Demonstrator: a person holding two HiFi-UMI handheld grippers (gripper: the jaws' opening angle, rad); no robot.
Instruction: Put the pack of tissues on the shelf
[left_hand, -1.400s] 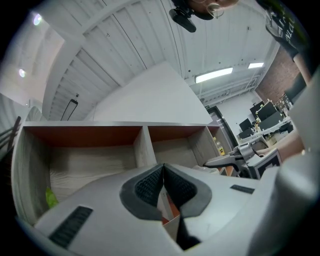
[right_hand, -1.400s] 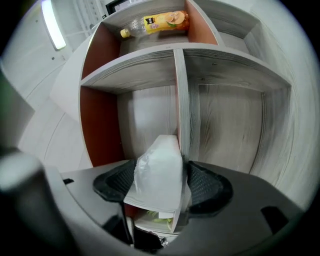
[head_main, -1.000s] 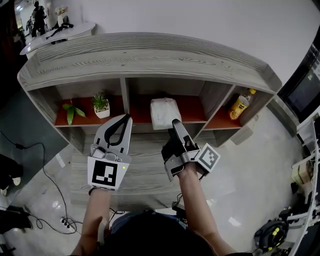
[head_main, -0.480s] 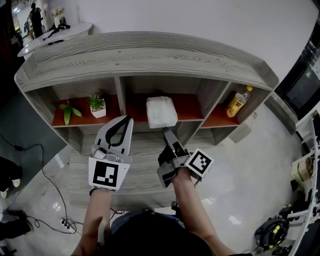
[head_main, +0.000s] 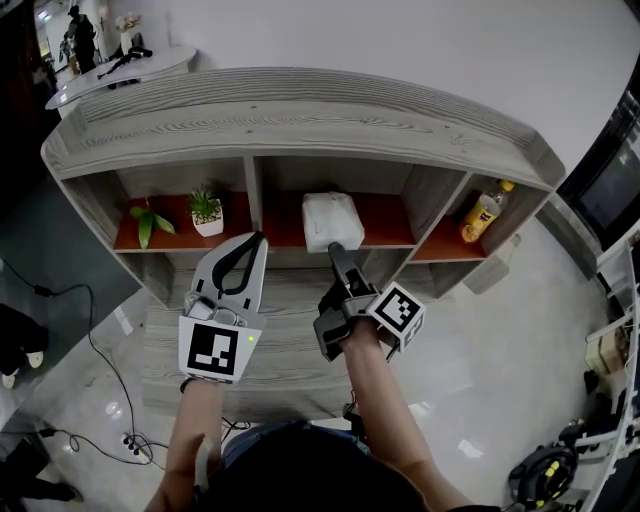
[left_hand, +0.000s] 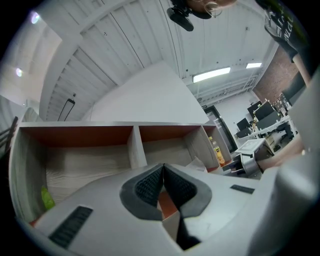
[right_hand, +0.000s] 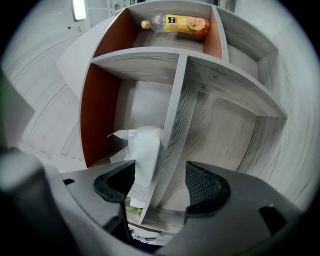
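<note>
Grey-padded jaws of the left tool (head_main: 252, 240) are pressed together on nothing. The pack of tissues (head_main: 331, 220) is seen lying in the middle compartment of the shelf (head_main: 300, 120), near its front edge. The right tool (head_main: 336, 250) is held spread and empty just below; the pack could be dragged off if it were clipped.

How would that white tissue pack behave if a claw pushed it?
The pack of tissues looks soft and crinkled, so it would probably squash rather than roll. Lying flat on the shelf, it seems unlikely to tip.
</note>
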